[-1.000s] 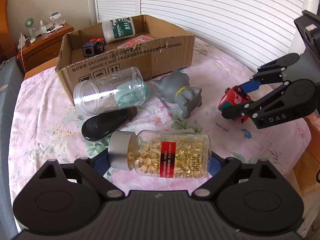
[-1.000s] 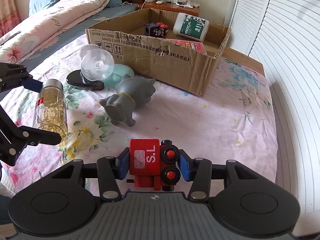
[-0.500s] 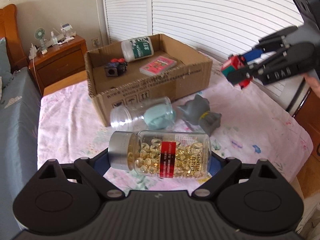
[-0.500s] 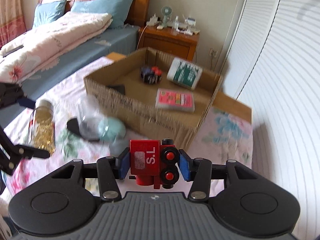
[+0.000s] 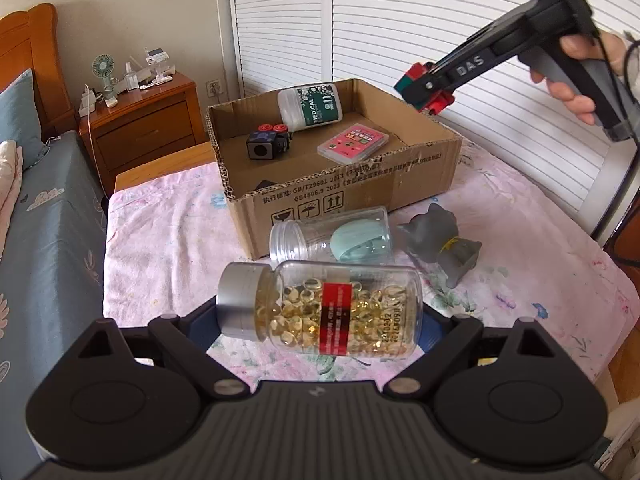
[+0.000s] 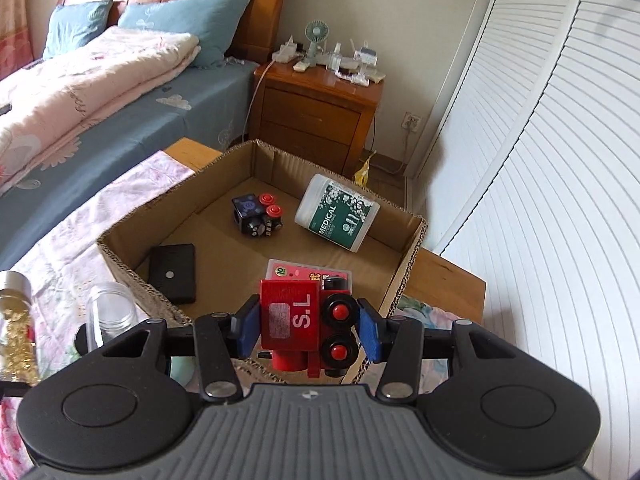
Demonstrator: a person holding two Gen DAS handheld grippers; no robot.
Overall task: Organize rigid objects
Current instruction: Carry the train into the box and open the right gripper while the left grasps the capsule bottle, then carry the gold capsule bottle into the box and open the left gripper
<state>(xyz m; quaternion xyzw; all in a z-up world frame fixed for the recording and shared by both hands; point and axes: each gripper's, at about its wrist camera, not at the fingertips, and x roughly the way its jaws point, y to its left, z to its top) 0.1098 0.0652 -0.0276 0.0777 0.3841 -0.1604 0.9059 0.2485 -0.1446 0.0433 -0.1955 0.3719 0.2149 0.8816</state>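
Tools clenched: right (image 6: 306,330) on red "S.L" train (image 6: 308,326), left (image 5: 320,322) on capsule bottle (image 5: 320,310)

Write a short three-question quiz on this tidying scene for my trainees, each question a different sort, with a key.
1. True or false: the right hand-held gripper is shut on the red toy train.
2. Which of these lies inside the cardboard box? A) grey cat figure B) white MEDICAL bottle C) clear jar
3. Fill in: the left hand-held gripper holds a capsule bottle with a ____ cap.

Key: 1 true; 2 B; 3 silver.
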